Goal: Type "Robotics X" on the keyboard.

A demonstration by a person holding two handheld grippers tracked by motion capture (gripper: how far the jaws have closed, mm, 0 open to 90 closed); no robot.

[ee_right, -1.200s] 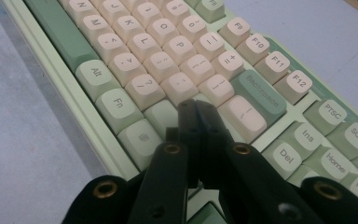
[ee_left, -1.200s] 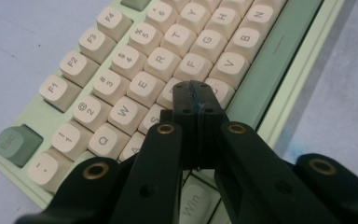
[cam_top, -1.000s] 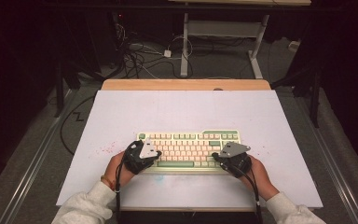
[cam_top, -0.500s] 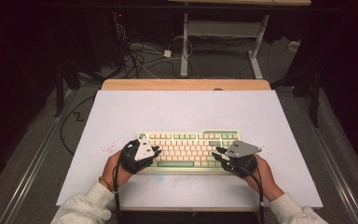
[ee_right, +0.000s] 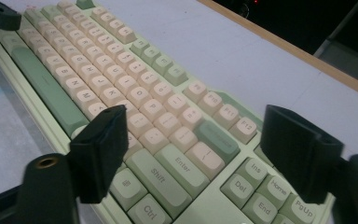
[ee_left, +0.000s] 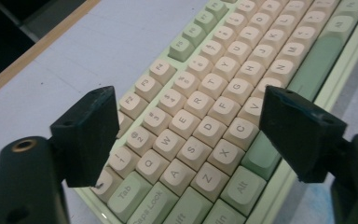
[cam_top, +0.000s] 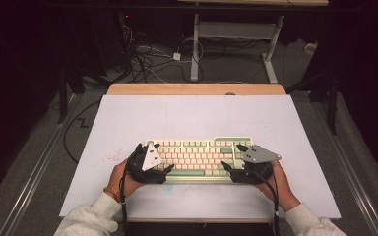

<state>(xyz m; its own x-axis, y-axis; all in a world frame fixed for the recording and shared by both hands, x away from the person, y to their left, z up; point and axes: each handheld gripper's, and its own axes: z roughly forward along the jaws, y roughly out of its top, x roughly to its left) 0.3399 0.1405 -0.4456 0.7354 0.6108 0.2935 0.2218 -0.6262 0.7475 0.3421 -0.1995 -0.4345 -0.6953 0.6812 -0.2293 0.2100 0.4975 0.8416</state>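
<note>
A cream and green keyboard (cam_top: pixel 197 156) lies across the near middle of the white mat (cam_top: pixel 192 118). My left gripper (cam_top: pixel 155 158) sits at its left end. In the left gripper view the left gripper (ee_left: pixel 186 116) is open, its jaws spread wide over the Tab-to-Alt corner of the keyboard (ee_left: pixel 223 70), pads not pressing it. My right gripper (cam_top: pixel 232 157) is at the right end. The right gripper (ee_right: pixel 196 126) is open too, straddling the Enter and Shift keys of the keyboard (ee_right: pixel 98 70). Both pairs of jaws have just been opening.
The wooden table edge (cam_top: pixel 197 89) runs along the far side of the mat. Cables (cam_top: pixel 147 59) and a desk frame (cam_top: pixel 236 29) stand on the floor beyond. The sleeves (cam_top: pixel 88 216) come in at the near edge.
Both grippers went from shut to wide open at the keyboard's ends. The right gripper shifted slightly right. The keyboard has stayed in place.
</note>
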